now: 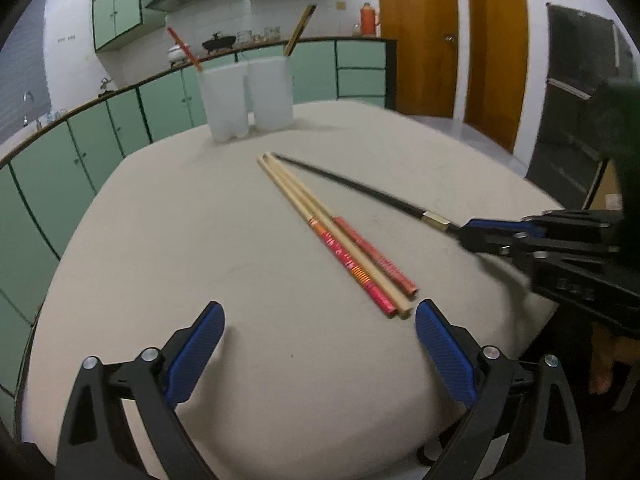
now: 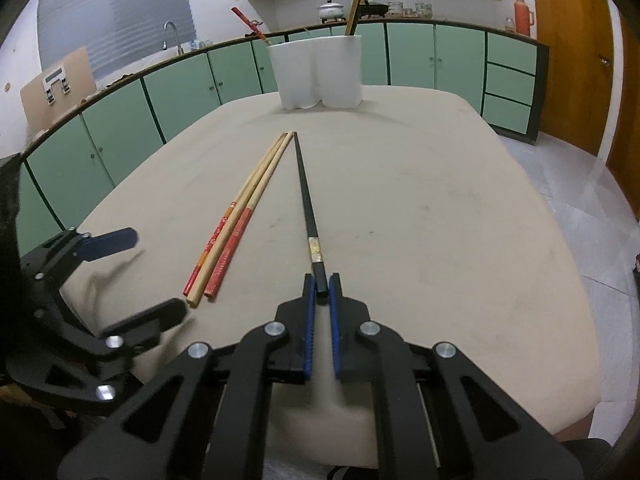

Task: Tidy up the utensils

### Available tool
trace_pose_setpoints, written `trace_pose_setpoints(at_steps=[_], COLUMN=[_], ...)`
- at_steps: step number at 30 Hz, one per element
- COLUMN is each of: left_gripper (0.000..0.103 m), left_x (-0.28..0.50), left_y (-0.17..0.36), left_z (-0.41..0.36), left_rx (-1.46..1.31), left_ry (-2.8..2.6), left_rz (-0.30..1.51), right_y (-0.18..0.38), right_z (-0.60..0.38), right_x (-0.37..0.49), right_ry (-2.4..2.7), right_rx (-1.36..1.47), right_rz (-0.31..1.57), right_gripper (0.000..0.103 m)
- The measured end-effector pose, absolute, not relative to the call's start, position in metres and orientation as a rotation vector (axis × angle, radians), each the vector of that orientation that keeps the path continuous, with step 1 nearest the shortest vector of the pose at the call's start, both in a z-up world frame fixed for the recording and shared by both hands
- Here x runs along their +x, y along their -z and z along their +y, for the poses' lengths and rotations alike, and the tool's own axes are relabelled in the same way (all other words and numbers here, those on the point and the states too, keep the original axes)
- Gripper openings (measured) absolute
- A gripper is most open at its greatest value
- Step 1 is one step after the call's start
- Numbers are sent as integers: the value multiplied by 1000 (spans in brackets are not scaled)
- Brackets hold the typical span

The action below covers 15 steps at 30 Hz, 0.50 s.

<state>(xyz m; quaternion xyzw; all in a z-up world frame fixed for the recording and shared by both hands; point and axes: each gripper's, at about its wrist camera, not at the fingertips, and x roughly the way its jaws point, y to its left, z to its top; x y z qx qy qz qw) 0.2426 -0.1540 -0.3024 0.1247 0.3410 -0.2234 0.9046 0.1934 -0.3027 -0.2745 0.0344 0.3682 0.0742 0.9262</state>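
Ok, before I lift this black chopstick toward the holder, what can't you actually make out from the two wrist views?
- Inside the white holder: both views show only its opaque walls; the lower ends of the red chopstick and dark chopstick are hidden.
- Black chopstick butt end: covered by the right claw pads, right wrist view.
- Whether its far tip touches the table: unclear in either view.
- Right claw in the left wrist view: motion-blurred.

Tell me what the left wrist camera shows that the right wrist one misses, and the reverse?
Only the left view shows the open left gripper from behind and a dark fridge. Only the right view looks down the right gripper clamping the black chopstick and shows a cardboard sheet. Both show the white holder, three wooden chopsticks and the table.
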Motion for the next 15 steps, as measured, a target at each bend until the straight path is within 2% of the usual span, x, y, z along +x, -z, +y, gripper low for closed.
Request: trace_pose_setpoints(at_steps=[12, 15], left_gripper=[93, 88], left_x=[252, 251], left_y=[301, 299], left_z=[-133, -129], left_rx=[226, 218], left_ry=[400, 394], left_rz=[713, 713], right_y=[275, 276], right_z=[-303, -303], right_x=[196, 197], right_ry=[-163, -167], right_rx=[75, 74], right_rz=[758, 757], right_gripper=[6, 9])
